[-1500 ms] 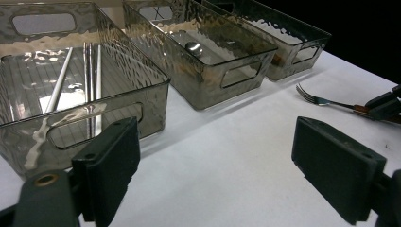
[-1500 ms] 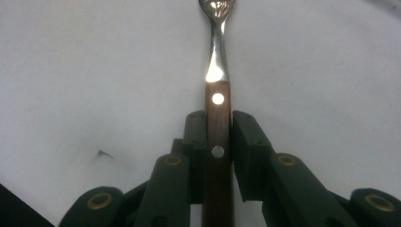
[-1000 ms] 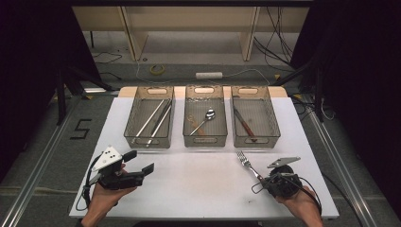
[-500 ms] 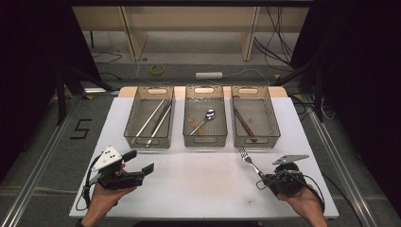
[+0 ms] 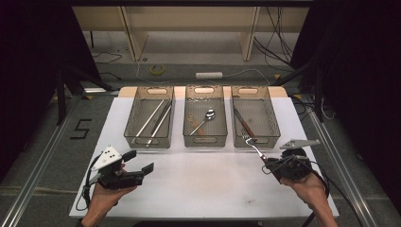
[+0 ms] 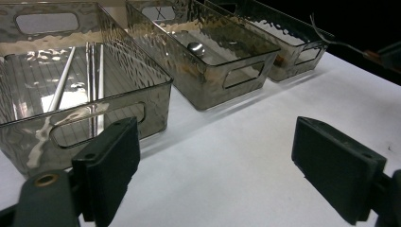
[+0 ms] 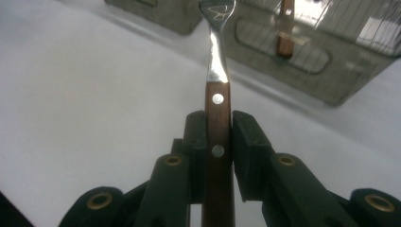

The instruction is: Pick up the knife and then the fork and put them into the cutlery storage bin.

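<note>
Wood-handled fork (image 7: pixel 218 94) is clamped in the right hand-held gripper (image 5: pixel 273 164); pads closed on the brown riveted handle, steel neck and tines sticking out past the jaws. In the high view the fork (image 5: pixel 253 146) angles up-left from that hand-held gripper, tines just at the near rim of the right bin (image 5: pixel 252 116), lifted off the counter. It sits toward the counter's right edge, nearer the front than the back.

Left to right: left hand-held gripper (image 5: pixel 142 161) near the front-left corner of the counter (image 5: pixel 198 184), jaws wide apart, nothing between them, held by the person's left hand (image 5: pixel 104 196). Left bin (image 5: pixel 150 117) holds long metal rods or chopsticks, middle bin (image 5: pixel 204 116) a spoon (image 5: pixel 208 115), right bin a brown-handled utensil. All three bins are smoked clear plastic, lined up along the back edge, just beside each other.

Counter top is white and matte. Behind it: grey floor with cables, a roll of tape, a power strip, light wooden shelving legs. Black curtains both sides. A "5" is marked on the floor off the left edge.

Hard to read: fork tines cut off at the top of the right gripper view; the utensil type in the right bin isn't clear; faint item beside the spoon not identifiable.
</note>
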`<state>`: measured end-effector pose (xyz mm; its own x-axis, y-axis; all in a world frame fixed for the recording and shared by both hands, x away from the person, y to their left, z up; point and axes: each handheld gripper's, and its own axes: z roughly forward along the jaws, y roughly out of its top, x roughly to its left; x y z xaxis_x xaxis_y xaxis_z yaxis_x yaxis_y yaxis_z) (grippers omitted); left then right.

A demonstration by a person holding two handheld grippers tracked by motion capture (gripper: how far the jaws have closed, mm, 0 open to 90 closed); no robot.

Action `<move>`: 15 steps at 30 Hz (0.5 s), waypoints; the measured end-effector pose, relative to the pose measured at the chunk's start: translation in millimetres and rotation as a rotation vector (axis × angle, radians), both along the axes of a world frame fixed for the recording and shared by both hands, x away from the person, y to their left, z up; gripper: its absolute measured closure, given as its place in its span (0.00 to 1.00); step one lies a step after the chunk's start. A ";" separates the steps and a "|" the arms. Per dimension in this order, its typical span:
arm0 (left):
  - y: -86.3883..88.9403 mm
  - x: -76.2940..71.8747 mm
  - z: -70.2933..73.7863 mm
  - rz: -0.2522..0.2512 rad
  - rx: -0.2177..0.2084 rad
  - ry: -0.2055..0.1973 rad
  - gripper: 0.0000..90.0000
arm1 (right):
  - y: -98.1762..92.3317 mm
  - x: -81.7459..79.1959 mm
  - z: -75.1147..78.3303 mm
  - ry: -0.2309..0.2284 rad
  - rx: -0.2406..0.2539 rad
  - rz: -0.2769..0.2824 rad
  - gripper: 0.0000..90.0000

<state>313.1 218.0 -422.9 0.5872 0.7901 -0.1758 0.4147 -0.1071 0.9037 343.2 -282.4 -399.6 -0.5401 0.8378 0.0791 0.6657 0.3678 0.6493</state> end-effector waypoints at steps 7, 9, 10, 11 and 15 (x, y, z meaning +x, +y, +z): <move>0.3 0.2 0.0 0.001 -0.001 -0.001 0.18 | 0.7 27.5 17.3 -0.036 0.017 -0.014 0.86; 0.1 0.0 -0.1 0.000 0.000 -0.002 0.18 | 1.5 35.9 20.3 -0.039 0.018 -0.021 0.86; 0.1 0.0 -0.1 0.000 -0.001 -0.002 0.18 | 1.8 39.8 21.7 -0.037 0.019 -0.025 0.86; 0.3 0.1 -0.1 0.001 -0.001 -0.002 0.18 | 1.7 44.5 23.2 -0.037 0.019 -0.030 0.86; 0.5 0.1 -0.2 0.000 -0.001 -0.001 0.18 | 2.6 55.9 25.7 -0.034 0.022 -0.041 0.86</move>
